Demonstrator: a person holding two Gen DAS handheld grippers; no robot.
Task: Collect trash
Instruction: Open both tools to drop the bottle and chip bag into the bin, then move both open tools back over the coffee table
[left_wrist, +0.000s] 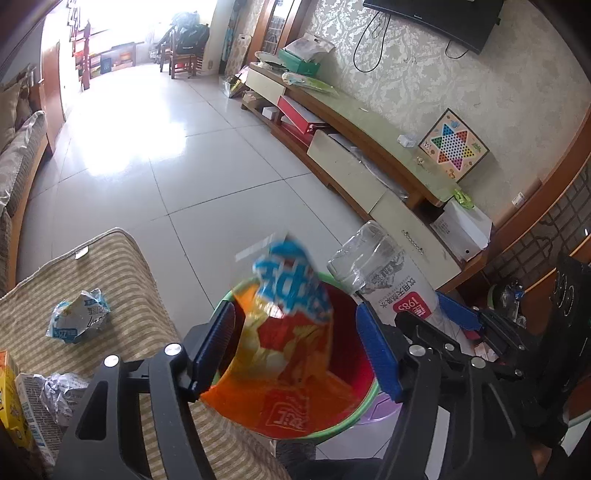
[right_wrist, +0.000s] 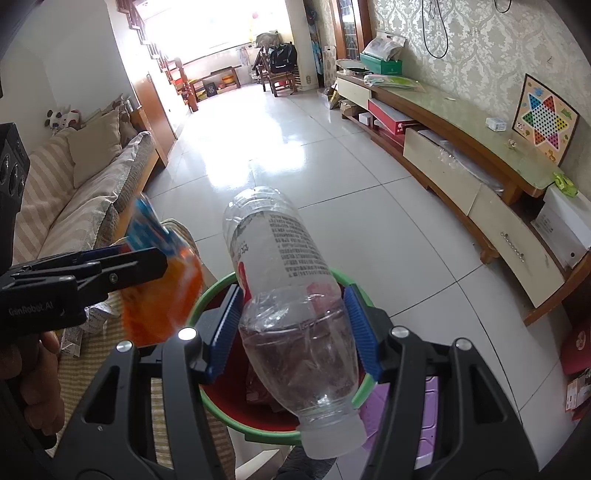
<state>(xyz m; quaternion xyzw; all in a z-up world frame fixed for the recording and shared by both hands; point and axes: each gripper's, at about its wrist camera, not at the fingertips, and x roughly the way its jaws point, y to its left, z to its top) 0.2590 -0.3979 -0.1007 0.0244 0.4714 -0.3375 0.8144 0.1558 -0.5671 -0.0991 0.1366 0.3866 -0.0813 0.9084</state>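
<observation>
The snack bag (left_wrist: 284, 332) hangs over the red bin (left_wrist: 354, 354), between the fingers of the left gripper (left_wrist: 295, 354). Those fingers stand apart and do not seem to press on it, so the bag looks let go and about to drop in. It is blurry at the top. The bag is thin, light and crinkly; it bends easily and is best pinched by an edge.

The clear bottle (right_wrist: 291, 314) is clamped at its middle by the right gripper (right_wrist: 293, 328), cap end near, over the same bin. It looks empty, so it is light, smooth and a bit slippery, and it will squash if squeezed hard. The middle is a good place to hold it.

To the left, on the striped cover (left_wrist: 129, 280), lies a crumpled wrapper (left_wrist: 79, 315), with more papers (left_wrist: 55, 395) near the left edge, cut off. The bags hide most of the inside of the bin. A hand (right_wrist: 29, 376) shows only partly.
</observation>
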